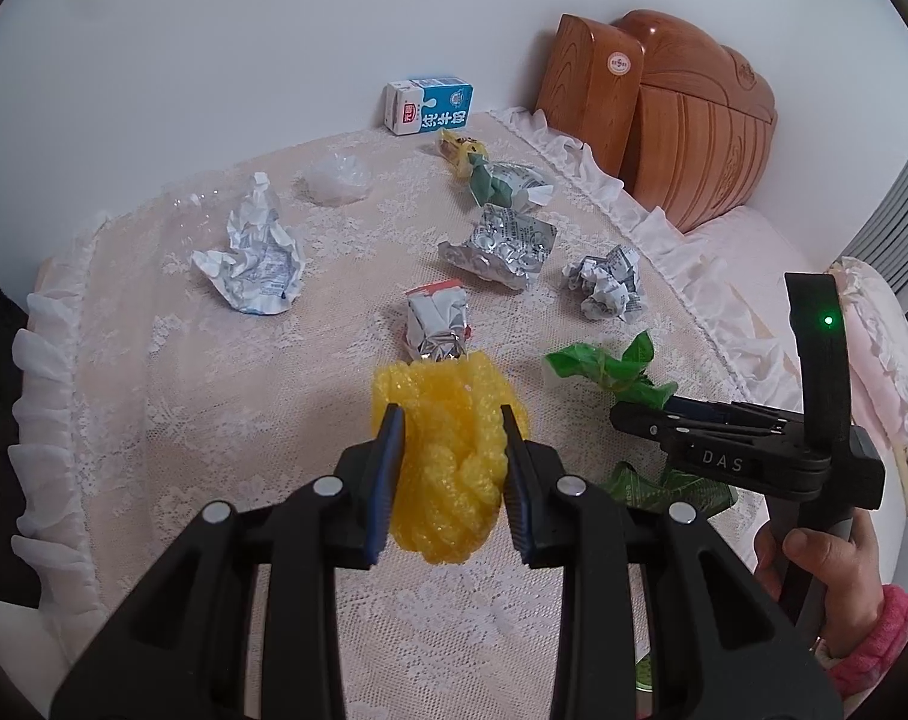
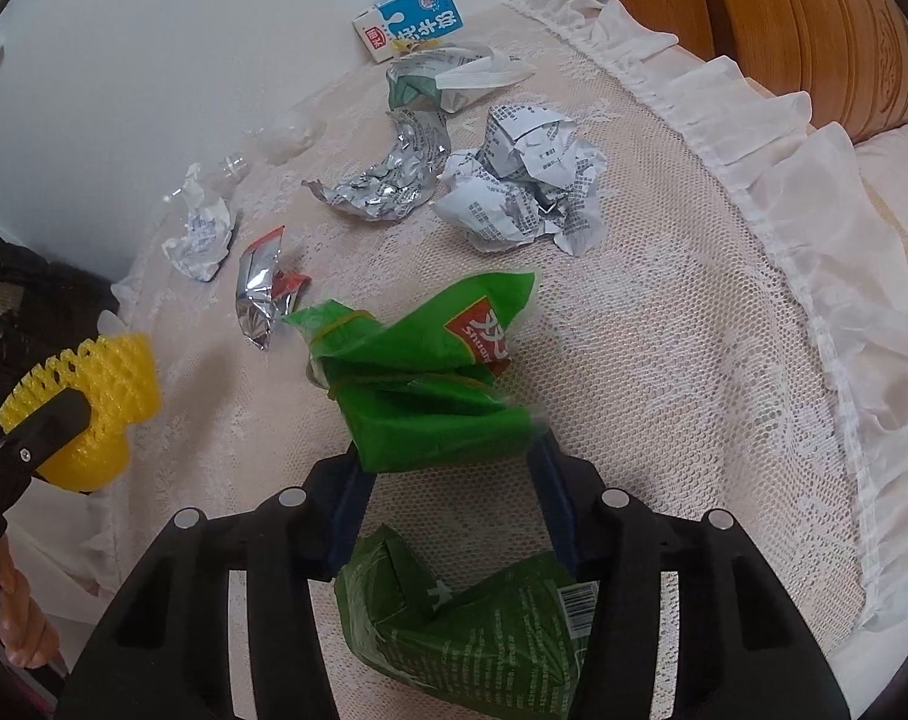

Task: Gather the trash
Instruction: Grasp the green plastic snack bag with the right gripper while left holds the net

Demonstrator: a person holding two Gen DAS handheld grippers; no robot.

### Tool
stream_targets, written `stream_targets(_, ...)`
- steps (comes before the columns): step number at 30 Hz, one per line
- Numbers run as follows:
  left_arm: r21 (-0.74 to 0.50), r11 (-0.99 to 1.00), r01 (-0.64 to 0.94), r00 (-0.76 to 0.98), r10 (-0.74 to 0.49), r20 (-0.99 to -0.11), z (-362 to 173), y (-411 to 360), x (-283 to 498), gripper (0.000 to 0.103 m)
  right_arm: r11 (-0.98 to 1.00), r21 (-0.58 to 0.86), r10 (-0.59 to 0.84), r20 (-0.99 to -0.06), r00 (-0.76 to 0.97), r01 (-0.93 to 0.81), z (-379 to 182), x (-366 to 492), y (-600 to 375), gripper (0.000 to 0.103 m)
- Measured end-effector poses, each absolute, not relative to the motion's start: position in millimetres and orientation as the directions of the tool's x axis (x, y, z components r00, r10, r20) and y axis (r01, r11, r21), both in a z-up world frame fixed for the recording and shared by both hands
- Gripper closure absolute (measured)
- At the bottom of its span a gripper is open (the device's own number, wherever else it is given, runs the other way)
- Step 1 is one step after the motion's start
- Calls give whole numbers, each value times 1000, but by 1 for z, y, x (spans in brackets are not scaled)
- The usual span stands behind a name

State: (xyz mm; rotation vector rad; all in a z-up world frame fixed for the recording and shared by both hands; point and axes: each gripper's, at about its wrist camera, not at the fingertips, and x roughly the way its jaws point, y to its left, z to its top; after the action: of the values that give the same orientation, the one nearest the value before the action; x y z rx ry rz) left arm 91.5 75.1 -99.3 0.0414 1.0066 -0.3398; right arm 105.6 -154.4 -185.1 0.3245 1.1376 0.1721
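The left gripper [image 1: 454, 438] is closing its blue-padded fingers on a yellow foam fruit net [image 1: 447, 456], holding it just above the lace tablecloth [image 1: 213, 420]; the net is bulging out ahead of and below the pads. The right gripper [image 2: 454, 480] is clamping a crumpled green snack wrapper [image 2: 429, 378] in the same way, with one end of the wrapper sticking out forward and the other hanging back between the gripper's arms. Both pieces are looking very light and soft, so they are likely squashing rather than resisting; a grip across the bulk of each is suiting them better than a pinch at a thin edge, and the glossy wrapper is probably the more slippery of the two. Trash is still lying on the cloth: a torn foil sachet [image 1: 435, 324] just beyond the net, a foil blister pack [image 1: 502, 246], a printed paper ball [image 1: 607, 291], a crumpled white paper [image 1: 252, 252], a green-and-white wrapper [image 1: 502, 183], a clear plastic piece [image 1: 333, 180] and a blue milk carton [image 1: 426, 105] by the wall. The carton is looking stiff enough to take by its flat sides, while the foil and paper are wanting a hold on their thickest folds. No bin is showing in either view.
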Motion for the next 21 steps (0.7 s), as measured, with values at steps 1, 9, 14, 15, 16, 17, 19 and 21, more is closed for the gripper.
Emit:
stream_targets(1, -122, 947, 297, 486, -260, -835, -100, 75, 92, 73, 947, 321, 284, -865, 414, 21, -184, 104, -153, 34)
stream_targets(9, -136, 947, 292, 481, -269, -835, -103, 79, 93, 73, 986, 108, 153, -881, 448, -123, -165, 105, -141, 11)
stream_targets(14, -143, 945, 294, 481, -276, -832, -103, 83, 93, 73, 924, -70, 109, -893, 437, -375, -158, 114, -113, 10)
stream_targets(15, -144, 945, 294, 482, -276, -832, -103, 83, 92, 73, 902, -96, 106, -896, 432, -421, -157, 115, -108, 10)
stream_targets(16, -144, 945, 293, 482, -276, -832, -103, 84, 92, 73, 871, -132, 94, -901, 424, -473, -158, 118, -102, 10)
stream_targets(17, -144, 945, 292, 480, -276, -833, -103, 85, 93, 73, 841, -169, 74, -905, 418, -514, -159, 121, -96, 10)
stream_targets(19, -147, 946, 290, 477, -276, -835, -104, 86, 93, 73, 794, -208, 45, -917, 397, -571, -164, 126, -87, 10)
stream_targets(21, -151, 946, 287, 473, -277, -837, -105, 88, 93, 73, 765, -241, 0, -927, 375, -597, -171, 133, -81, 10)
